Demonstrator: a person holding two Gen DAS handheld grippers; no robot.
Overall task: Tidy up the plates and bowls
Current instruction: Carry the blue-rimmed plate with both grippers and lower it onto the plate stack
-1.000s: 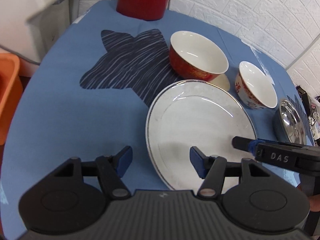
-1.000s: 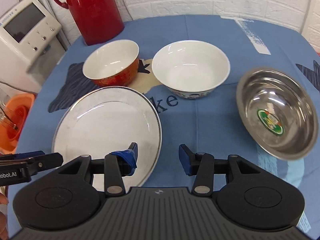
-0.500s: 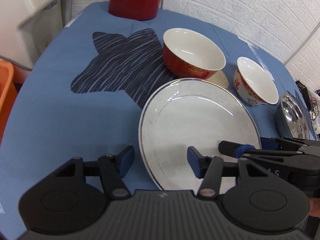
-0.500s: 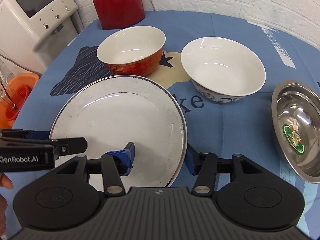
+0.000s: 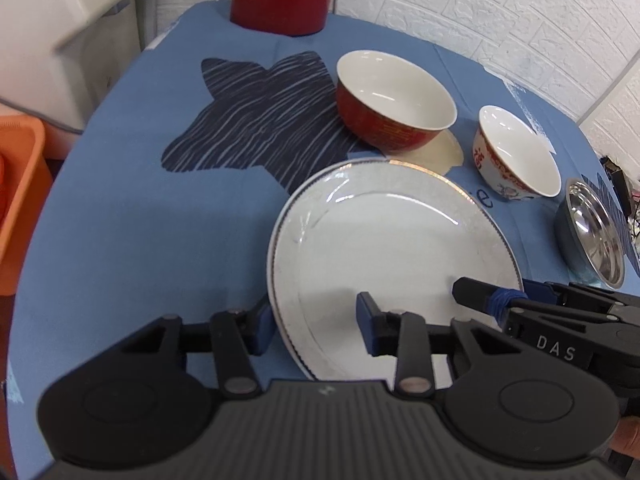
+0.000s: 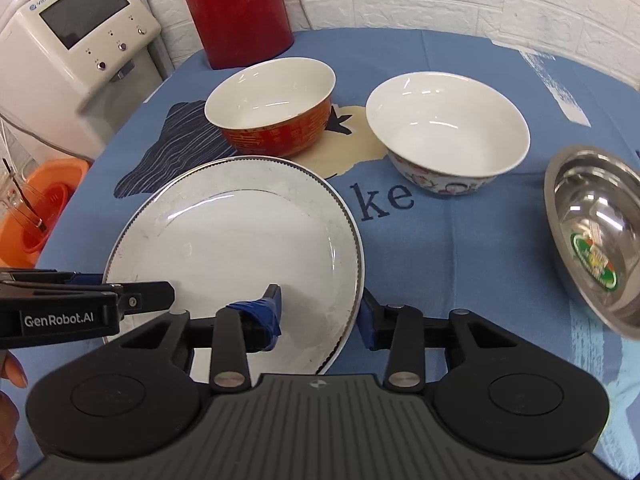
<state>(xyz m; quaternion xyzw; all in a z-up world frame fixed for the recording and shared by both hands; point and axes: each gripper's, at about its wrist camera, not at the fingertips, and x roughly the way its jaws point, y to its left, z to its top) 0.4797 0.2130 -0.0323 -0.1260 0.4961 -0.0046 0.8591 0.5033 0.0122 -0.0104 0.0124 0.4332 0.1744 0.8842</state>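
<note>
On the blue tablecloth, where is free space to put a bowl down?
Bare cloth lies left of the white plate, in front of the striped star print. Another patch lies between the plate and the steel bowl, below the white bowl. It is crowded around the red bowl.

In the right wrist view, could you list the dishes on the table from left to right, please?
White plate → red bowl → white patterned bowl → steel bowl.
</note>
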